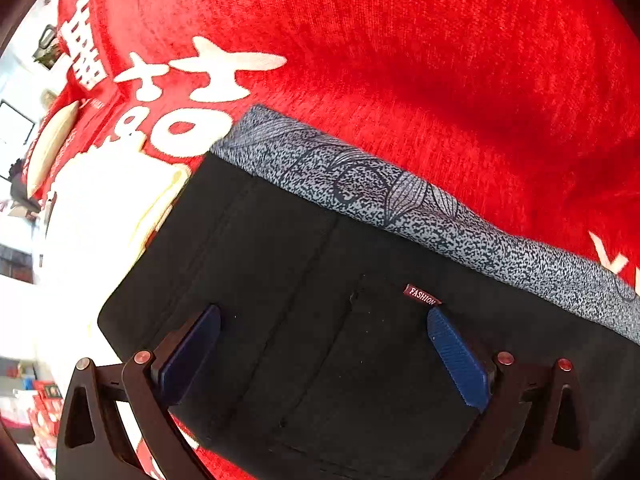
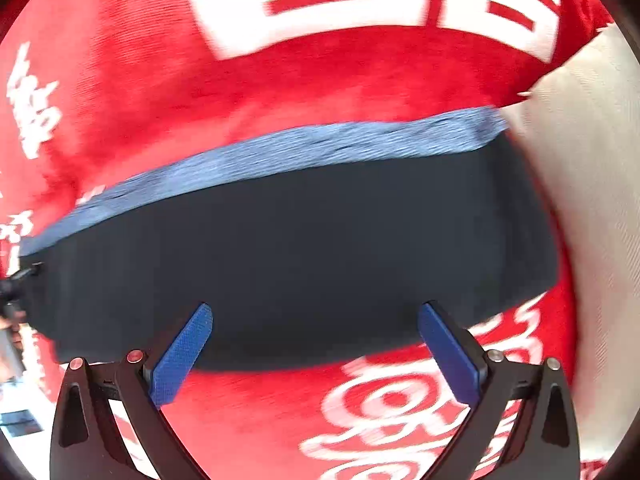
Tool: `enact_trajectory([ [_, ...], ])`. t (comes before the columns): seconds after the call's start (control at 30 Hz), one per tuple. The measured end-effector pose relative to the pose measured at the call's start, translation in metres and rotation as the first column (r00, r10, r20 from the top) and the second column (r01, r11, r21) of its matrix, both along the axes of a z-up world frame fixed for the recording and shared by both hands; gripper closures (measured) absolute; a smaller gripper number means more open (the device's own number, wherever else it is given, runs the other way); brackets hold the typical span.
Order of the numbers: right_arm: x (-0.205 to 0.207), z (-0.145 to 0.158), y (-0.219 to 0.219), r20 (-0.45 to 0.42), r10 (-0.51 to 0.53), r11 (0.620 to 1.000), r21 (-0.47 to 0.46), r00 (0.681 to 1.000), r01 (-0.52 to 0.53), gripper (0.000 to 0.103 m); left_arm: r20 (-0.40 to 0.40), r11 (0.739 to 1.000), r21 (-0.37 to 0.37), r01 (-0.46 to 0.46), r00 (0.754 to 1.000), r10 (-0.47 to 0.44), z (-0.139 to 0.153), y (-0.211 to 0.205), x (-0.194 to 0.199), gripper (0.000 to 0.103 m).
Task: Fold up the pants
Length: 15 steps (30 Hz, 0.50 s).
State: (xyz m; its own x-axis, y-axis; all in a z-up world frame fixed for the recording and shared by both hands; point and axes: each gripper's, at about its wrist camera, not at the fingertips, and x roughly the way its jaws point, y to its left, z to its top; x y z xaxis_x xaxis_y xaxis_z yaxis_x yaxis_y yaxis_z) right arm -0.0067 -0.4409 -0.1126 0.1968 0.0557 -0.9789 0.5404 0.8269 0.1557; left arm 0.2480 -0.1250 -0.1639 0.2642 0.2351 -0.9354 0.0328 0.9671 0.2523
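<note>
The black pants (image 1: 312, 280) lie folded on the red blanket (image 1: 440, 60), with a grey patterned waistband (image 1: 400, 196) along the far edge and a small "FASHION" tag (image 1: 422, 295). My left gripper (image 1: 324, 316) is open just above the pants, blue pads (image 1: 456, 356) spread wide. In the right wrist view the pants (image 2: 300, 248) and their waistband (image 2: 280, 152) lie ahead. My right gripper (image 2: 316, 312) is open over the pants' near edge, holding nothing.
The red blanket (image 2: 280, 80) has large white characters (image 2: 400, 408). A cream pillow (image 2: 592, 160) lies at the right; another cream cushion (image 1: 52, 144) lies at the far left. A white patch of blanket (image 1: 100, 232) borders the pants' left end.
</note>
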Motion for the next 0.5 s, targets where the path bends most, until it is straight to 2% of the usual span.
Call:
enact_trajectory([
  [0.07,0.005,-0.001,0.023,0.024,0.016,0.998,0.065,1.000,-0.017,0.000,-0.023,0.998,0.049,0.040,0.999,-0.039,0.001,-0.008,-0.001,0.000],
  [0.1,0.008,0.000,0.037,0.033,0.028,0.995,0.091,0.999,-0.031,0.000,-0.057,0.996,0.042,0.076,0.996,-0.074,0.002,-0.017,-0.005,0.000],
  [0.13,0.012,0.000,0.054,0.040,0.045,0.992,0.116,0.998,-0.049,0.000,-0.079,0.993,0.002,0.120,0.990,-0.119,0.002,-0.020,-0.017,0.000],
  [0.2,0.019,0.000,0.078,0.050,0.065,0.984,0.164,0.997,-0.072,0.000,-0.088,0.971,-0.061,0.232,0.968,-0.237,0.014,-0.040,-0.042,0.000],
  [0.23,0.009,-0.003,0.104,0.057,0.068,0.977,0.199,0.996,-0.078,0.000,-0.087,0.953,-0.074,0.293,0.950,-0.299,0.018,-0.050,-0.056,0.000],
  [0.33,0.014,-0.010,0.125,0.063,0.075,0.956,0.281,0.995,-0.090,0.004,-0.087,0.898,-0.114,0.424,0.897,-0.434,0.021,-0.072,-0.099,0.000],
  [0.37,0.015,-0.004,0.133,0.065,0.078,0.948,0.303,0.995,-0.094,0.008,-0.098,0.889,-0.111,0.445,0.885,-0.455,0.016,-0.075,-0.109,0.000],
  [0.4,0.016,-0.007,0.141,0.067,0.082,0.939,0.330,0.994,-0.100,0.017,-0.137,0.888,-0.098,0.450,0.877,-0.460,0.004,-0.074,-0.121,0.000],
  [0.43,0.021,-0.009,0.151,0.065,0.086,0.932,0.347,0.994,-0.103,0.026,-0.157,0.894,-0.096,0.439,0.880,-0.449,-0.007,-0.069,-0.129,0.000],
  [0.47,0.018,-0.010,0.154,0.061,0.088,0.923,0.371,0.994,-0.104,0.031,-0.106,0.903,-0.125,0.411,0.899,-0.424,-0.005,-0.061,-0.133,0.000],
  [0.5,0.015,-0.008,0.148,0.055,0.087,0.913,0.394,0.995,-0.102,0.039,-0.105,0.914,-0.155,0.374,0.914,-0.391,-0.005,-0.053,-0.133,0.000],
])
